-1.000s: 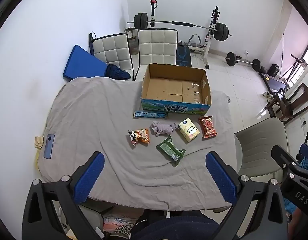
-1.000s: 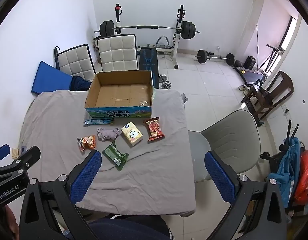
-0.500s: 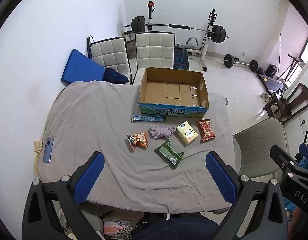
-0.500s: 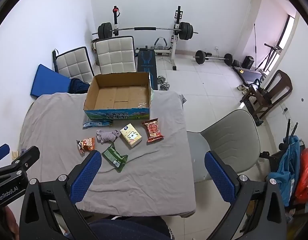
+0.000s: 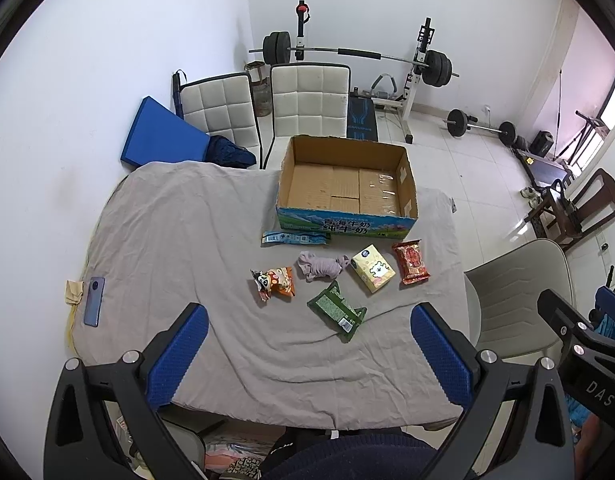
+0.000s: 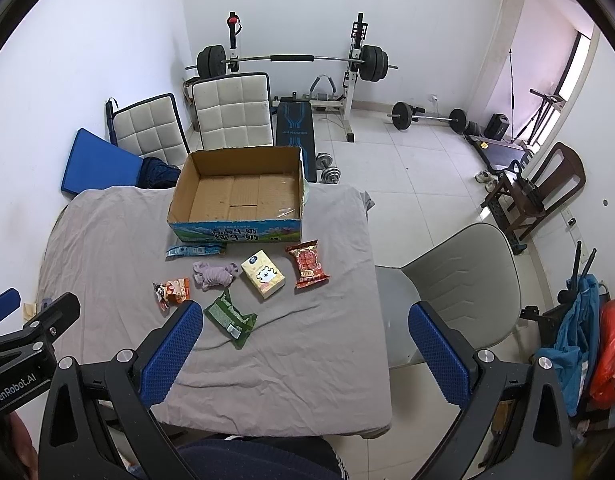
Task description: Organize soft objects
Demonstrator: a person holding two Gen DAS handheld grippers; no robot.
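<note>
An empty cardboard box [image 5: 347, 188] [image 6: 239, 200] stands at the far side of a table under a grey cloth [image 5: 179, 232]. In front of it lie a blue wrapper [image 5: 295, 238], a crumpled lilac cloth [image 5: 321, 266] [image 6: 213, 274], a yellow tissue pack [image 5: 373, 274] [image 6: 264, 274], a red snack packet [image 5: 411, 262] [image 6: 308, 264], an orange snack packet [image 5: 275, 282] [image 6: 172, 290] and a green packet [image 5: 337, 312] [image 6: 229, 315]. My left gripper [image 5: 307, 352] is open, held high above the near table edge. My right gripper [image 6: 303, 352] is open too, empty, over the table's near right part.
A phone [image 5: 94, 301] lies near the table's left edge. A beige chair [image 6: 459, 280] stands at the right side, two white padded chairs [image 5: 307, 100] behind the table. A barbell rack [image 6: 291, 60] and weights sit by the back wall.
Both grippers have risen and pulled back slightly, so the box and packets sit a little lower and smaller in view. Nothing on the table has moved.
</note>
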